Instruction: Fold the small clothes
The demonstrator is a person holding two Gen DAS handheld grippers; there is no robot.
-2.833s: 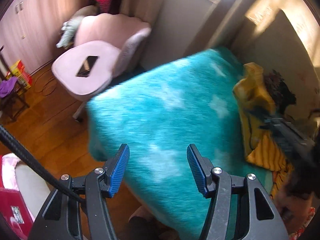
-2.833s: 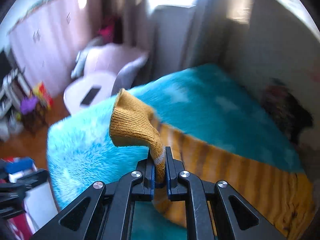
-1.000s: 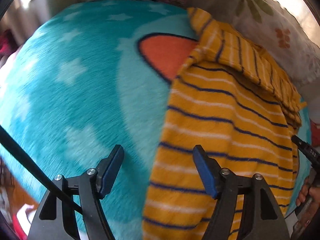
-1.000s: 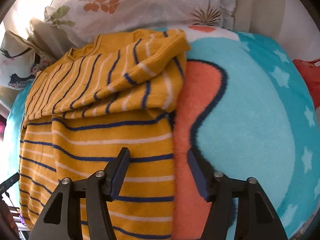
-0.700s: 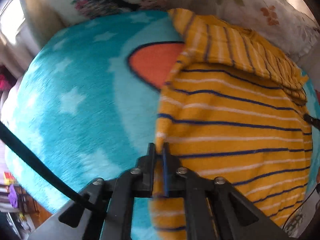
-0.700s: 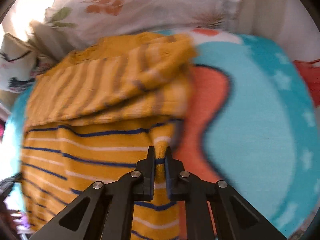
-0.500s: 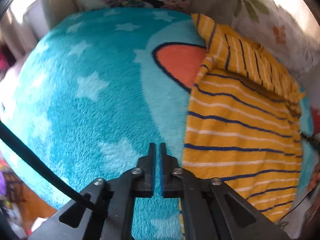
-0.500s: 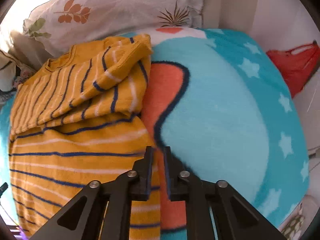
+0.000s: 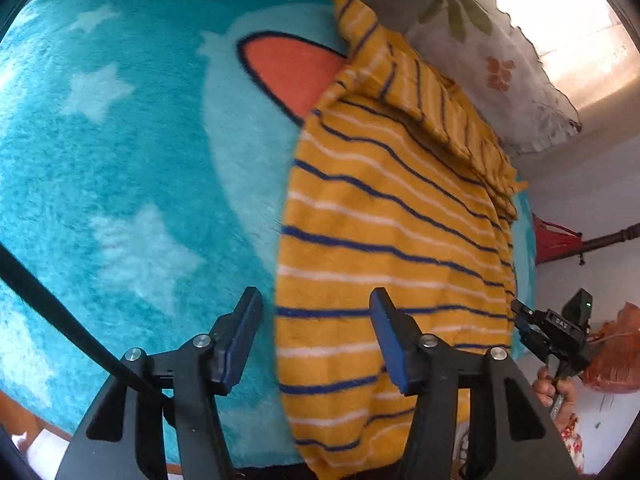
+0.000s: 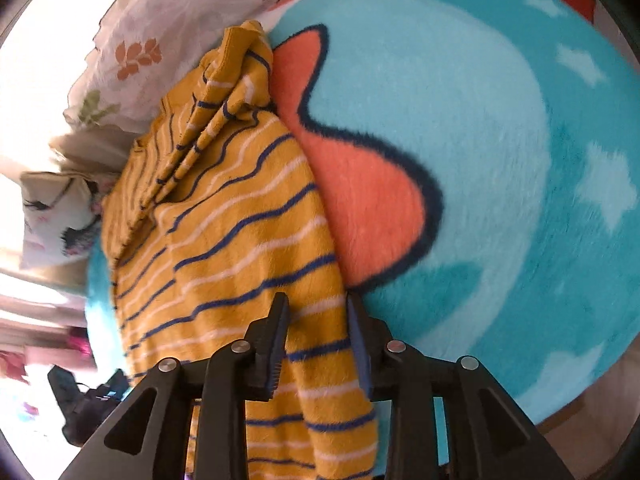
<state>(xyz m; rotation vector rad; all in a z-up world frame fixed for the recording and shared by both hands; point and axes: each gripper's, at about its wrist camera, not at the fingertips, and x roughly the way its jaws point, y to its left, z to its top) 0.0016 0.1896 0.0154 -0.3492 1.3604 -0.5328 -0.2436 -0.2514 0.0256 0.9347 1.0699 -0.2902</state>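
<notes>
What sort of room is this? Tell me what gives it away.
Probably a bedroom: a fluffy teal blanket with stars covers what looks like a bed, a floral pillow lies at its far end, and a striped yellow top is spread out for folding.

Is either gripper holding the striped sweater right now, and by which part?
Neither. Both stand open over the striped sweater: left gripper straddling its left edge, right gripper its right edge.

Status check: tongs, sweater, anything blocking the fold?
Left tongs open, just reopened, straddling the sweater's edge. Right tongs open, also reopening, cloth between, unpinched. Sweater flat on the blanket, sleeves folded in. Nothing in the way.
</notes>
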